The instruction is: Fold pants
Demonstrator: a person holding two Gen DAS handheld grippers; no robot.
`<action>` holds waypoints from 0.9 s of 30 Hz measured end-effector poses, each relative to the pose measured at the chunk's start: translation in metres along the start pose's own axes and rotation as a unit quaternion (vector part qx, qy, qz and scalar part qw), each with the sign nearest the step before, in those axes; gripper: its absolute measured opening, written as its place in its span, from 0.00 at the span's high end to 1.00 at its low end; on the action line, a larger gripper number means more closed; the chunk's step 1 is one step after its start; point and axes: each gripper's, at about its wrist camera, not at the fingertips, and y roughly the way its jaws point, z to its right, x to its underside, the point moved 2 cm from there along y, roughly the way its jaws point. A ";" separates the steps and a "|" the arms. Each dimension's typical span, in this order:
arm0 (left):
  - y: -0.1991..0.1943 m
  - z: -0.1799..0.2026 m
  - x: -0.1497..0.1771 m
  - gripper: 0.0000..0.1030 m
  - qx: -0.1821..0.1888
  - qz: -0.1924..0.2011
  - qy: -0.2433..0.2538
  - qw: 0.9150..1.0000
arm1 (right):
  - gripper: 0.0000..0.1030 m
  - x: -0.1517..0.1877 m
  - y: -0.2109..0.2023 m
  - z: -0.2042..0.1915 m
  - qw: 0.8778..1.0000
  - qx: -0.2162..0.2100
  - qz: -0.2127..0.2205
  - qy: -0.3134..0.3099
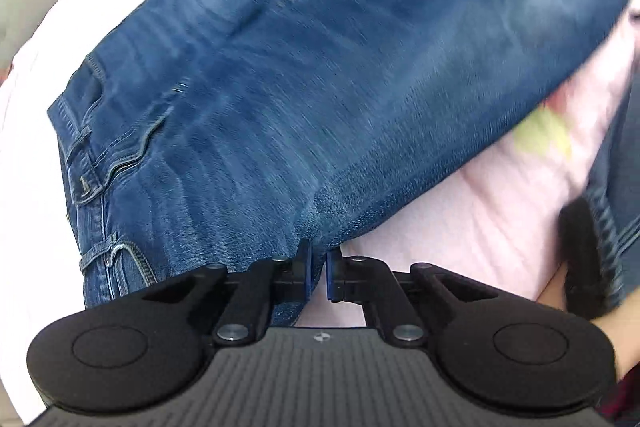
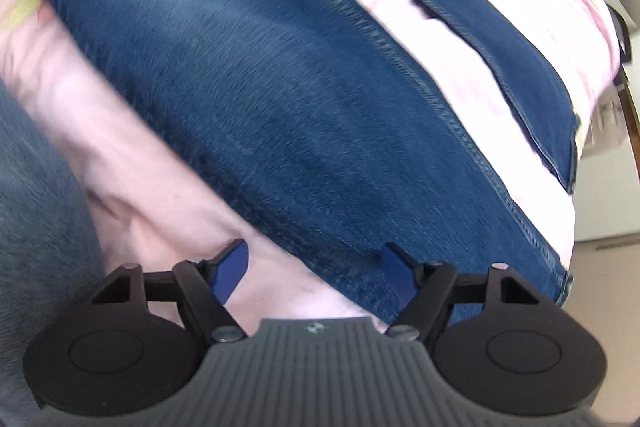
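Two grippers are near a pair of blue jeans [image 1: 320,75] that lie on a pink sheet [image 1: 460,211]. No box, bag or basket shows in either view; the jeans just rest on the sheet.

The left gripper [image 1: 319,267] has its blue pads [image 1: 306,269] almost together, with a thin bit of the jeans' edge pinched between them. This is close to the top part of the jeans, where the pocket [image 1: 120,147] and belt loops show on the left of that view. The legs run away toward the top right, with a strip of pink sheet between them.

The right gripper [image 2: 316,273] is wide open and holds nothing. Its left pad [image 2: 232,269] sits over the pink sheet. Its right pad [image 2: 400,273] is over the edge of a jeans leg [image 2: 260,79]. A second leg [image 2: 500,39] lies farther off, past a strip of sheet. Both views are a bit blurry.
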 end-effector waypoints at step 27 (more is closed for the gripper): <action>-0.019 -0.070 -0.044 0.23 0.107 0.017 0.031 0.994 | 0.99 -0.133 0.033 0.091 0.988 0.134 -0.003 0.070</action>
